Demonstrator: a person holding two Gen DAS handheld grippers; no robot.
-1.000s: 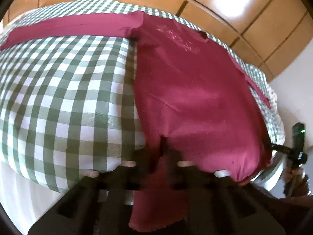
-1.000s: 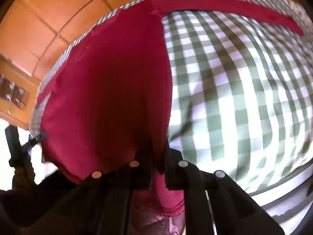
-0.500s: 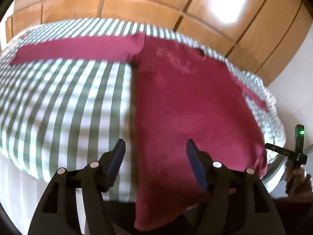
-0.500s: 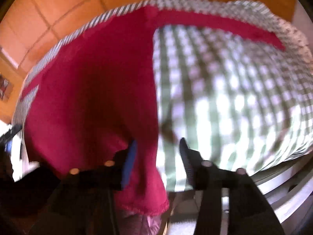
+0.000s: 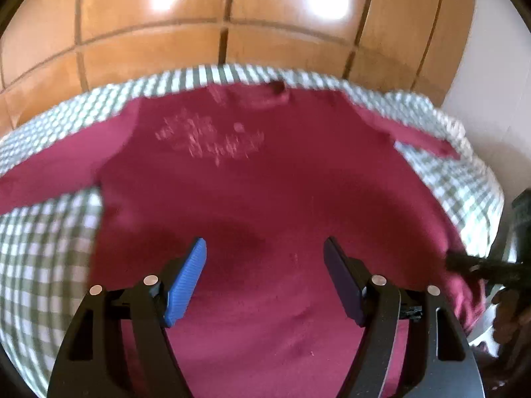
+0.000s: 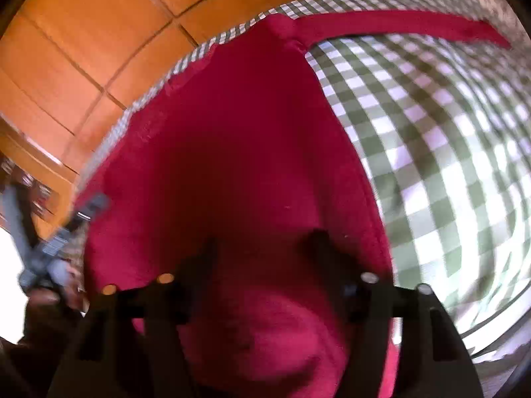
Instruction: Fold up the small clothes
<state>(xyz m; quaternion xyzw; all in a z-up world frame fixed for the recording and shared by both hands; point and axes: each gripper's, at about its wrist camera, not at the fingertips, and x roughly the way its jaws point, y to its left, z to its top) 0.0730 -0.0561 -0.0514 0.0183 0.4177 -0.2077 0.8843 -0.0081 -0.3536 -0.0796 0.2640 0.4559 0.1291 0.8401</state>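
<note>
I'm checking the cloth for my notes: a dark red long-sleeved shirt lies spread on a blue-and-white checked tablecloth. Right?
Not quite: the checked tablecloth is green and white, as the right wrist view shows. The dark red long-sleeved shirt does lie spread on it.

A green-and-white checked cloth (image 5: 43,258) covers the bed. A dark red long-sleeved top (image 5: 265,192) lies spread flat directly on it, sleeves stretched out to both sides, its lower hem hanging over the near edge.

Green-and-white checked cover (image 5: 43,252) on the surface; glossy brown wood panels (image 5: 139,43) behind with bright glare; white wall (image 5: 478,76) at right.
</note>
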